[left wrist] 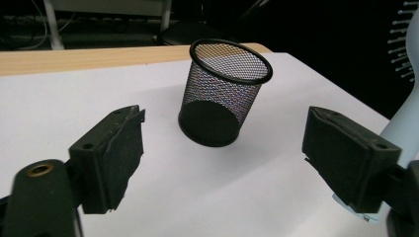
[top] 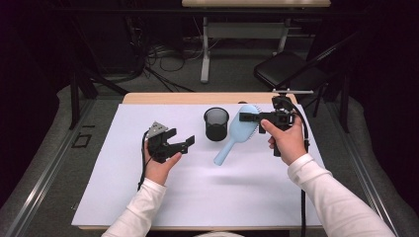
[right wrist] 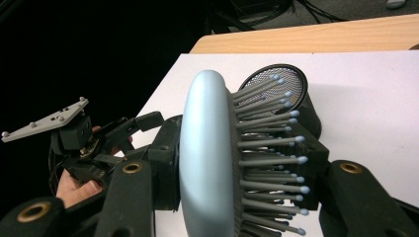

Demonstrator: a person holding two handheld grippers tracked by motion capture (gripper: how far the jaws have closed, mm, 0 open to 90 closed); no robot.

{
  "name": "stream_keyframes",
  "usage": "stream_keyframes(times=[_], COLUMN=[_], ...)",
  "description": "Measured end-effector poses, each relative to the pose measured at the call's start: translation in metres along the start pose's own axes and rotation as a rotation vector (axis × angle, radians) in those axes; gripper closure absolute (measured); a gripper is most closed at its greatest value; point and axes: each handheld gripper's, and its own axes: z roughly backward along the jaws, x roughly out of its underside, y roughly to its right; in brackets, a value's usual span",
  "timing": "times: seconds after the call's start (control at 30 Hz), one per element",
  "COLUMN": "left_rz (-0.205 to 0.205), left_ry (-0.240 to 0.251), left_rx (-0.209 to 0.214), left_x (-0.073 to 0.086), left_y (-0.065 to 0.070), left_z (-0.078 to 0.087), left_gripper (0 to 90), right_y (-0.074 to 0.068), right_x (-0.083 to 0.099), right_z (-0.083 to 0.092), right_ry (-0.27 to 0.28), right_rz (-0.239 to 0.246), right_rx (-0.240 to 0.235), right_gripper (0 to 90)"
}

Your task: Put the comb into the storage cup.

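Note:
A light blue hairbrush (top: 236, 132) hangs tilted over the white sheet, handle pointing down toward me. My right gripper (top: 248, 117) is shut on its head; in the right gripper view the jaws (right wrist: 237, 153) clamp the brush head (right wrist: 205, 158) with its bristles facing right. A black mesh cup (top: 216, 123) stands upright just left of the brush. My left gripper (top: 180, 139) sits left of the cup, open and empty. In the left gripper view the cup (left wrist: 225, 94) stands ahead between the wide jaws of that gripper (left wrist: 222, 148), and the brush handle (left wrist: 402, 123) shows at the right edge.
A white sheet (top: 197, 197) covers most of the wooden table (top: 163, 98). Beyond the far edge are a dark chair (top: 284, 69), a table leg and cables on the floor. In the right gripper view the left gripper (right wrist: 99, 143) shows farther off, beside the brush.

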Motion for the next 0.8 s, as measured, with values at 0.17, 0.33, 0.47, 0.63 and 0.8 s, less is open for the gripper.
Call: stream_keyframes(times=[0.17, 0.33, 0.47, 0.63, 0.8], left_rz=[0.028, 0.049, 0.068, 0.066, 0.076], left_ry=[-0.002, -0.009, -0.013, -0.008, 0.006], left_rx=[-0.012, -0.004, -0.027, -0.039, -0.047], left_x=[0.0, 0.0, 0.001, 0.0, -0.002], left_y=[-0.006, -0.012, -0.016, -0.02, -0.024], left_z=[-0.001, 0.0, 0.0, 0.002, 0.005], left_gripper=[12.7, 0.7, 0.6, 0.6, 0.6], right_y=[0.001, 0.0, -0.001, -0.002, -0.003], right_x=[-0.002, -0.004, -0.006, -0.008, -0.01], right_z=[0.001, 0.003, 0.004, 0.004, 0.004], right_ry=[0.0, 0.005, 0.006, 0.009, 0.012], right_rz=[-0.001, 0.004, 0.008, 0.013, 0.017], right_rx=[0.007, 0.01, 0.016, 0.019, 0.026], right_gripper=[49.8, 49.8, 49.8, 49.8, 49.8])
